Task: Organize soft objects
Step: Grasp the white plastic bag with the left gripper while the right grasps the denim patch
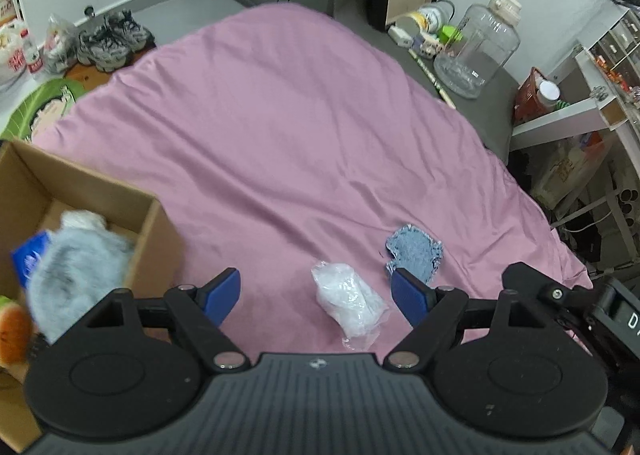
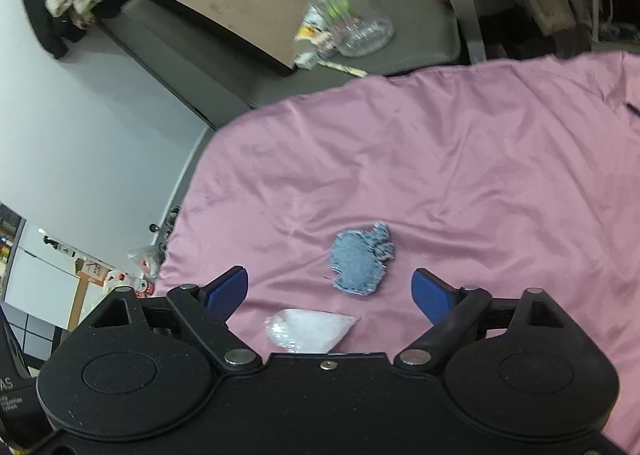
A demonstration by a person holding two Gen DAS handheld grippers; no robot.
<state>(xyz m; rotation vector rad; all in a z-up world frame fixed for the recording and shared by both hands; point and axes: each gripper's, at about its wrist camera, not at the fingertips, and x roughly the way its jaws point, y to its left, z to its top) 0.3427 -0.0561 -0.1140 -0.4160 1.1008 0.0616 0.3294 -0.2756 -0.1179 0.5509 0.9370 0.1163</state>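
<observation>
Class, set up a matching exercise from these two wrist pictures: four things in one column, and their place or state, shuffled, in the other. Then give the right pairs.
Things
1. fluffy grey plush toy
2. small blue denim patch
3. crumpled clear plastic bag
4. large clear plastic water jug

Place or state
A. on the grey ledge beyond the pink sheet
B. inside the brown cardboard box
C. flat on the pink bed sheet, ahead of the right claw
D. on the sheet between the open left claw fingers

Pairs: 1-B, 2-C, 3-D, 4-A
</observation>
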